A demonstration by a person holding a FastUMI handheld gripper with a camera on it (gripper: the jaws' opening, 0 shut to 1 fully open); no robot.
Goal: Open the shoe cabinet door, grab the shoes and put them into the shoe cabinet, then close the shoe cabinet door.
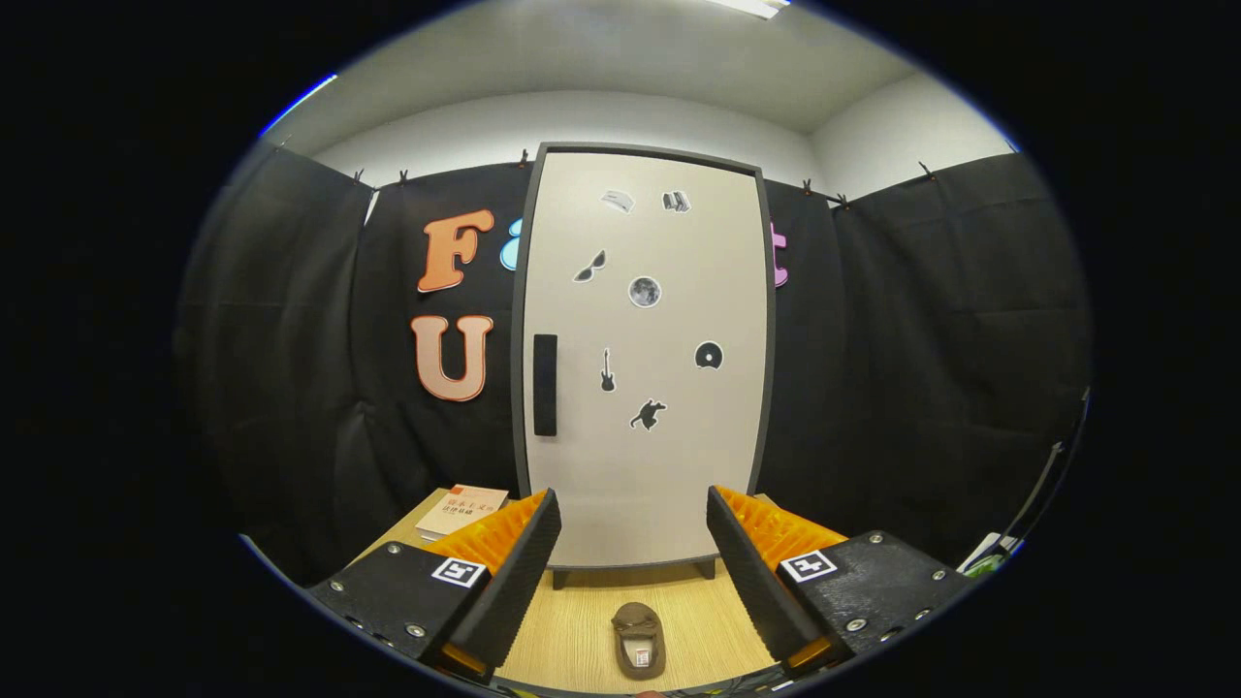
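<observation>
Shoe (639,640) lies on the wooden floor (572,630) between the released, empty claw's (633,557) spread fingers; beyond them stands the shoe cabinet (645,359), door shut. Grabbing the shoe first would likely leave nothing free for the handle (545,384).

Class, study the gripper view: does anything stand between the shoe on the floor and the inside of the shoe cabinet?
Yes: the closed cabinet door, beyond the shoe that lies between the open gripper's fingers.
</observation>
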